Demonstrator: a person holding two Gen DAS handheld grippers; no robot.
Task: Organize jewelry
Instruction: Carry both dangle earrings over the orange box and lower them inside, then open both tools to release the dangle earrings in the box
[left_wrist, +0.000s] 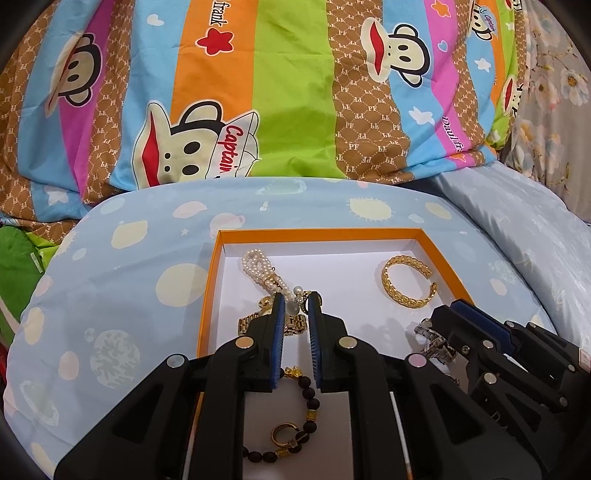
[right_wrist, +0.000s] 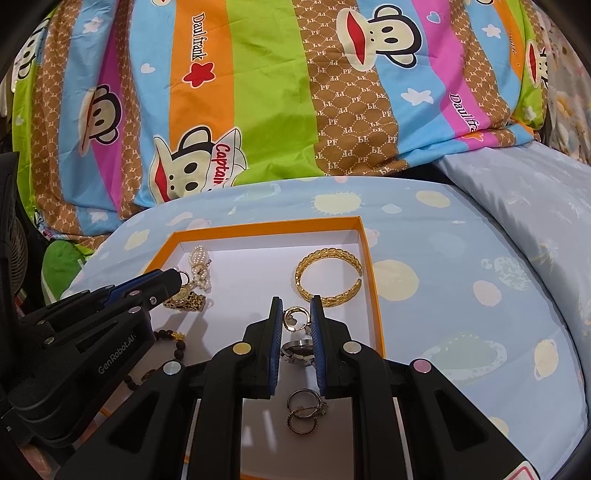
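Observation:
An orange-rimmed box (left_wrist: 317, 233) (right_wrist: 266, 225) with a white floor lies on a pale blue pillow. It holds a pearl bracelet (left_wrist: 258, 269), a gold watch (left_wrist: 243, 324), a gold cuff (left_wrist: 404, 301) (right_wrist: 334, 297), a dark bead bracelet (left_wrist: 308, 398) and a silver watch (right_wrist: 295, 350). My left gripper (left_wrist: 296, 297) hovers over the gold watch and the pearl charms, shut to a narrow gap with nothing pinched. Over the silver watch and a gold ring (right_wrist: 286, 317) hangs my right gripper (right_wrist: 295, 301), also shut and empty. Hoop earrings (right_wrist: 289, 400) lie beneath its fingers.
The pillow (left_wrist: 110, 295) has planet prints and slopes off on all sides. A striped cartoon quilt (left_wrist: 288, 92) rises behind it. A second pale pillow (right_wrist: 517, 206) lies to the right, and a dark fan (right_wrist: 14, 251) stands at the far left.

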